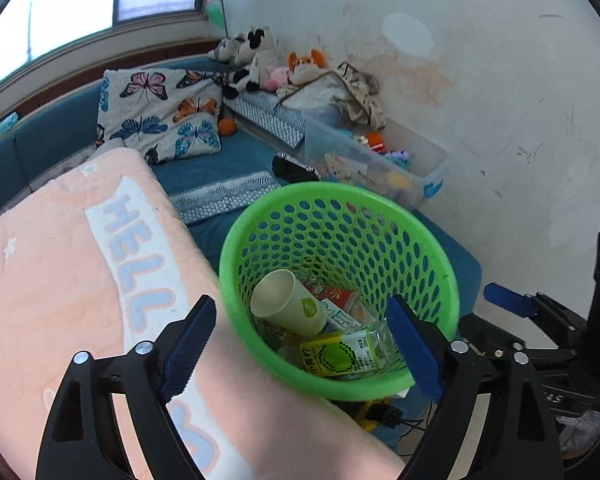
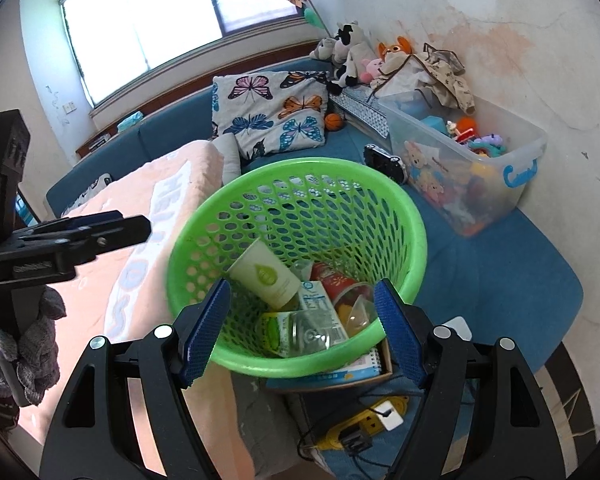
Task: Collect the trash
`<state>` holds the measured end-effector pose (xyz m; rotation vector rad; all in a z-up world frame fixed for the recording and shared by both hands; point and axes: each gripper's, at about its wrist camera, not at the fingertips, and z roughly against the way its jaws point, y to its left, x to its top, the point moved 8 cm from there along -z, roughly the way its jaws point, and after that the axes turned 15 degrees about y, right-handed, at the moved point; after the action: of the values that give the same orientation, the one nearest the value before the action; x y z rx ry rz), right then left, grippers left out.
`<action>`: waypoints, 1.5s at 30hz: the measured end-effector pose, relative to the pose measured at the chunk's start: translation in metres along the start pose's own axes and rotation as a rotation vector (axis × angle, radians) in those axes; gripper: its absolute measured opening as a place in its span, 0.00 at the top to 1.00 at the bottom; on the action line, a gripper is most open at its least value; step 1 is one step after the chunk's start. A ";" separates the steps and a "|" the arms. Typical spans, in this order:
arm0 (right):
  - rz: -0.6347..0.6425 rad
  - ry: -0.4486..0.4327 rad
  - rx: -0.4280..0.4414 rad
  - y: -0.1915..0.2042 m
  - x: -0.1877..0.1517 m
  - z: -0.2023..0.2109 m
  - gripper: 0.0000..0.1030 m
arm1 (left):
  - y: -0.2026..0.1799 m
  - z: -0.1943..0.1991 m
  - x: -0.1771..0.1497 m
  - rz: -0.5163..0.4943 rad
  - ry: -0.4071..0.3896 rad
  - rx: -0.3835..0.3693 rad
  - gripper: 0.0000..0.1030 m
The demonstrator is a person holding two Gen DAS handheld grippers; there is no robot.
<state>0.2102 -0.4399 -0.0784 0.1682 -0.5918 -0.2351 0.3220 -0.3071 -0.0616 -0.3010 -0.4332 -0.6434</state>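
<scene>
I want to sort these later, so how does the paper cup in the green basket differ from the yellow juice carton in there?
The paper cup is round, cream, with a small green logo; the juice carton is boxy, yellow-green, covered in print. The cup's open mouth tilts up against the basket wall; the carton lies flat, lower down. Both rest inside the basket among other trash.

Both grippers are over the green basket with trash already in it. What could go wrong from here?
1. The green basket seems to sit partly on the folded pink blanket near the sofa edge; a nudge from either open gripper could tip it.
2. The paper cup lies loose on top and might roll out if the basket tilts.
3. A yellow power strip and cords lie below; spilled trash or leftover liquid could land there.
</scene>
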 end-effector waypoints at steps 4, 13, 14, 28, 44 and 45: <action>0.016 0.002 0.001 0.014 -0.009 0.005 0.28 | 0.006 0.025 -0.012 0.013 -0.043 0.015 0.08; 0.043 0.019 0.012 0.048 -0.032 0.016 0.26 | 0.025 0.073 -0.049 0.043 -0.117 0.063 0.07; 0.047 0.022 0.012 0.051 -0.034 0.016 0.25 | 0.027 0.077 -0.055 0.047 -0.121 0.070 0.07; 0.104 0.025 0.028 0.103 -0.066 0.037 0.19 | 0.072 0.131 -0.129 0.172 -0.180 0.165 0.07; 0.150 0.027 0.020 0.131 -0.102 0.053 0.10 | 0.074 0.161 -0.199 0.220 -0.197 0.260 0.07; 0.152 0.024 0.019 0.132 -0.103 0.055 0.10 | 0.075 0.163 -0.202 0.233 -0.199 0.257 0.07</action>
<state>0.1188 -0.2906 -0.0590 0.1432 -0.5797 -0.0799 0.1772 -0.0822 -0.0266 -0.1673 -0.6544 -0.3262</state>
